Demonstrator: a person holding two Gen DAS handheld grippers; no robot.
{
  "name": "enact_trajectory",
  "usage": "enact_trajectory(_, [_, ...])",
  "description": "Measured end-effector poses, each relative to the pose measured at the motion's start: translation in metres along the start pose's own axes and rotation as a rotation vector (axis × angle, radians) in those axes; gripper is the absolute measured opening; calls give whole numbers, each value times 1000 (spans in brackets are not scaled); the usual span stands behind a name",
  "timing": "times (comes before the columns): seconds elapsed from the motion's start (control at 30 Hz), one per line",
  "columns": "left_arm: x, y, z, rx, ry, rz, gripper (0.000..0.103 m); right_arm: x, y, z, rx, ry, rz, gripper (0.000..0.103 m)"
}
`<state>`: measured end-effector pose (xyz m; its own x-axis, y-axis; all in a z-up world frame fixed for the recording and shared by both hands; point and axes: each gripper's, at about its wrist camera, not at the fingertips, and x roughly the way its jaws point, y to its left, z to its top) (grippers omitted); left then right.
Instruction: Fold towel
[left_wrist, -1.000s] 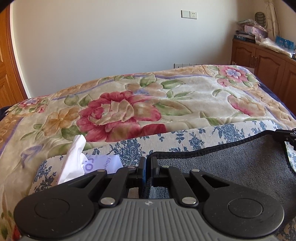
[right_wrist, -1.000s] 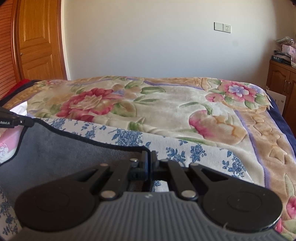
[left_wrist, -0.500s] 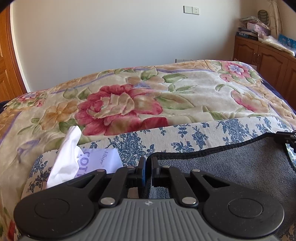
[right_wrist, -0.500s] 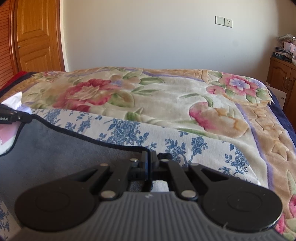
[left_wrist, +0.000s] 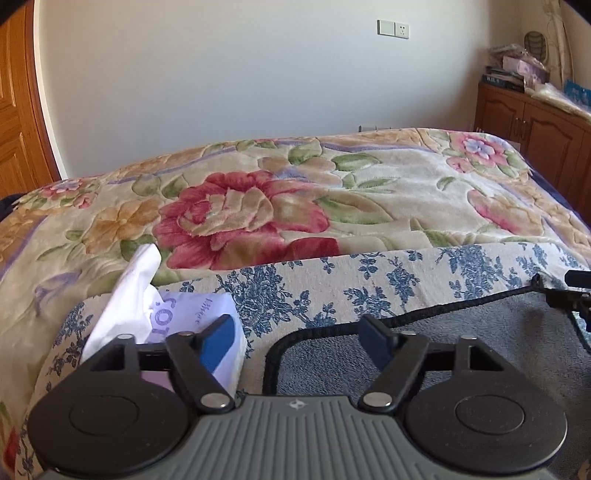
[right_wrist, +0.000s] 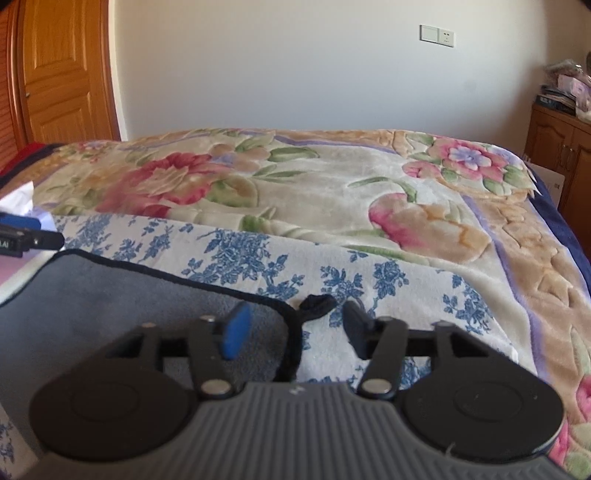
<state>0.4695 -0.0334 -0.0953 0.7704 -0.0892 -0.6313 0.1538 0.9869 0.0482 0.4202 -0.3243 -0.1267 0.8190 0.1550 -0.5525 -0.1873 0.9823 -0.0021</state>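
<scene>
The towel is grey with a black hem. It lies on a white cloth with blue flowers on the bed. My left gripper is open, its jaws spread either side of the towel's left corner. In the right wrist view the towel lies at the lower left with a black loop at its right corner. My right gripper is open above that corner. The tip of the right gripper shows at the right edge of the left wrist view.
A tissue pack with a white tissue sticking up lies just left of the towel. The floral blanket covers the bed beyond. A wooden cabinet stands at the right and a wooden door at the left.
Both grippers have opened and let go of the towel's corners. The towel edge has dropped from the held height onto the blue-flowered cloth.
</scene>
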Motion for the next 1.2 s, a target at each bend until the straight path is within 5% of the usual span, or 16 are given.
enact_trajectory(0.4, [-60,-9,8,-10,-58,29,96,-55,6,-2,30,-21,18,70])
enact_trajectory(0.53, [-87,-14,11,6,-82,51,103,-79,11,0,34,-43,25,89])
enact_trajectory(0.73, [-122,-18,11,10,-91,58,103,-111,16,4,52,-71,38,103])
enact_trajectory(1.2, [-201,-21,-2,6,-126,43,103,-176,35,4,26,-104,28,103])
